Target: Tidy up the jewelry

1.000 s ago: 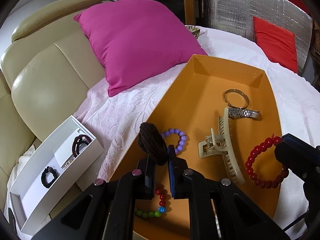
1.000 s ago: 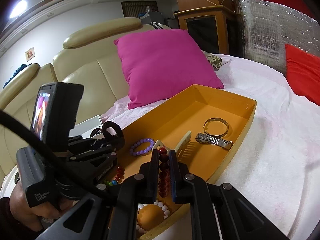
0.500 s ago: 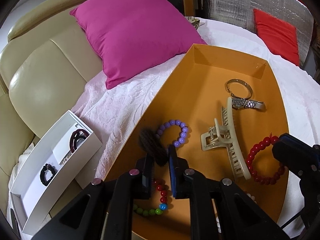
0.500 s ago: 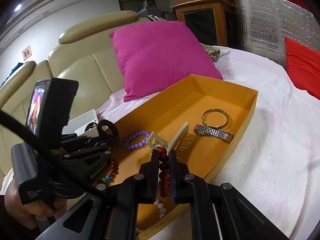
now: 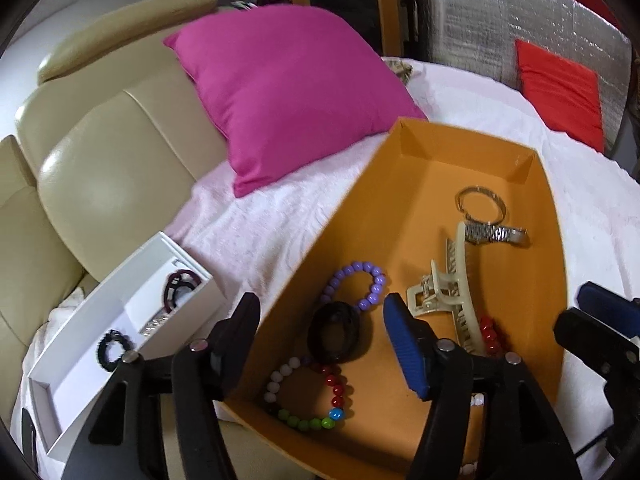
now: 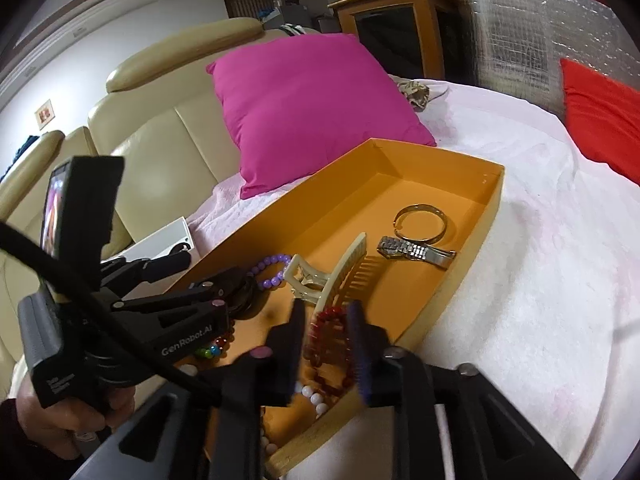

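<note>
Fuzzy pink blanket (image 5: 256, 236), orange cardboard tray (image 5: 400, 216), ribbed black scrunchie (image 5: 335, 336), glossy beads.

**Tray and box on the bed**

The tray (image 5: 360, 208) sits on the bedcover (image 5: 260, 232), a cushion (image 5: 292, 92) behind it. In it: bangle (image 5: 480, 204) farthest back, watch (image 5: 496, 235) just before it, hair claw (image 5: 452, 300) nearer, bead bracelets in front (some overlapping). A divided box (image 5: 120, 320) lies left of the tray.

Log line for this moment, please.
left tongs: open over dark hair tie | right tongs: open around red bead bracelet | orange tray
</note>
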Tool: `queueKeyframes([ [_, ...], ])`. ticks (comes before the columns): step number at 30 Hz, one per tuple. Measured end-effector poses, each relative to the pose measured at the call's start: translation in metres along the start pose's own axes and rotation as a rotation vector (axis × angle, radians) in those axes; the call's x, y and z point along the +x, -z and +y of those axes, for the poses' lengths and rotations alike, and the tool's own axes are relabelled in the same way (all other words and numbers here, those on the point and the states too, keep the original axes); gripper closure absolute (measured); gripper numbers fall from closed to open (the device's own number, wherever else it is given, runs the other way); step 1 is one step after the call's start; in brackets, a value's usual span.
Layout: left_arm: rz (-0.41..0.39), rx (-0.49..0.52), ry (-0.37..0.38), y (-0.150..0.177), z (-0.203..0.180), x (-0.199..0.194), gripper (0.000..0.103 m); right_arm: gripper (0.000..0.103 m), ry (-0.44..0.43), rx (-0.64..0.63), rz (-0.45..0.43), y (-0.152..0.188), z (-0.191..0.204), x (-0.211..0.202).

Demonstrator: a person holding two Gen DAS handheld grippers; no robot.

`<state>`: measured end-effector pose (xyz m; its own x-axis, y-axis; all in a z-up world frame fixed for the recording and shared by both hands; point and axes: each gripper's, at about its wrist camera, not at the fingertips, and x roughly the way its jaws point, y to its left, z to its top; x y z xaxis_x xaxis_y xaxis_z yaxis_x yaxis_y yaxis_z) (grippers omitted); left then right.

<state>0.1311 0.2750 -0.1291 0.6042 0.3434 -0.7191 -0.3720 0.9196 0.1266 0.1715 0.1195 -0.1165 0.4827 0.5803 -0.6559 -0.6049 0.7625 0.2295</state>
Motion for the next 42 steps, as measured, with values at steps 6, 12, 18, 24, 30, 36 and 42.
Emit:
queueKeyframes([
  [6,-0.077,-0.026,-0.085,-0.006,0.008,-0.051,0.025,0.048,0.007,-0.013,-0.063,-0.01,0.001,-0.048],
  [12,-0.192,-0.035,-0.115,-0.01,0.017,-0.121,0.014,0.041,0.029,-0.009,-0.112,-0.02,0.012,-0.099],
  [18,-0.287,-0.059,-0.137,-0.013,0.024,-0.186,0.013,0.039,0.058,0.005,-0.136,-0.02,0.024,-0.144],
  [24,-0.374,-0.052,-0.121,-0.011,0.023,-0.234,0.011,0.038,0.09,-0.01,-0.157,-0.019,0.038,-0.185],
  [30,-0.411,-0.033,-0.086,-0.007,0.016,-0.261,0.011,0.036,0.152,-0.048,-0.187,-0.014,0.056,-0.217],
  [36,-0.43,-0.011,-0.05,-0.005,0.006,-0.274,0.011,0.036,0.201,-0.063,-0.207,-0.009,0.064,-0.232],
  [42,-0.44,-0.005,-0.037,-0.003,0.003,-0.281,0.011,0.036,0.252,-0.074,-0.213,-0.008,0.066,-0.236],
])
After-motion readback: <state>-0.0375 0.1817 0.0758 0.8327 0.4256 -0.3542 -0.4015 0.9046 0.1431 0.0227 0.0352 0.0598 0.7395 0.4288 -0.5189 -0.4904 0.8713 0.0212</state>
